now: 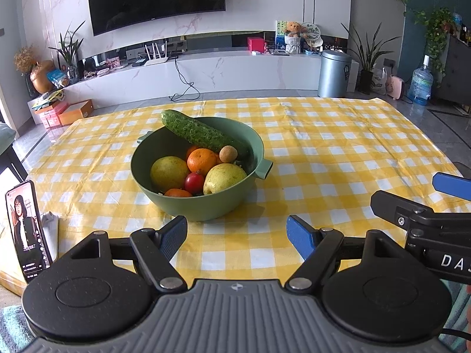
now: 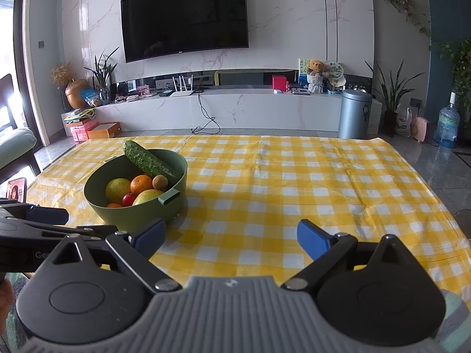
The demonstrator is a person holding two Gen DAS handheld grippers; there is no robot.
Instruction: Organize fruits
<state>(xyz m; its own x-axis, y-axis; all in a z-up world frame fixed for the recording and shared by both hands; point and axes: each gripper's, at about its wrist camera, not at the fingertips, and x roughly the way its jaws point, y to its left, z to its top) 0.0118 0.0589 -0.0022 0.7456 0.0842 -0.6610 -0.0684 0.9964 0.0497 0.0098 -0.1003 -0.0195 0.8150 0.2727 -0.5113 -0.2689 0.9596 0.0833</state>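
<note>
Nearest the left wrist camera, the left gripper (image 1: 237,229) hangs over the near edge of the table, its 2 blue-padded fingers spread wide apart with nothing between them. The right gripper (image 2: 231,236) is likewise spread wide and empty in its own view, and part of it also shows at 3 o'clock in the left view. At 9 o'clock in the left view a phone (image 1: 26,232) stands propped upright with its screen lit, at the table's near left edge.

Just beyond the left gripper's fingertips, at 12 o'clock, a green bowl (image 1: 200,203) with side handles sits on the yellow checked tablecloth (image 1: 338,158). From the right gripper it lies at about 10 o'clock. Inside it are 2 yellow-green pears (image 1: 223,178), an orange (image 1: 202,161), a small red tomato (image 1: 194,182), a small brown round fruit (image 1: 228,153), and a cucumber (image 1: 195,132) leaning across the far rim.

Farther back stand a white marble-look cabinet (image 1: 206,70), a grey bin (image 1: 334,73) and a dark television (image 1: 156,0) on the wall.
</note>
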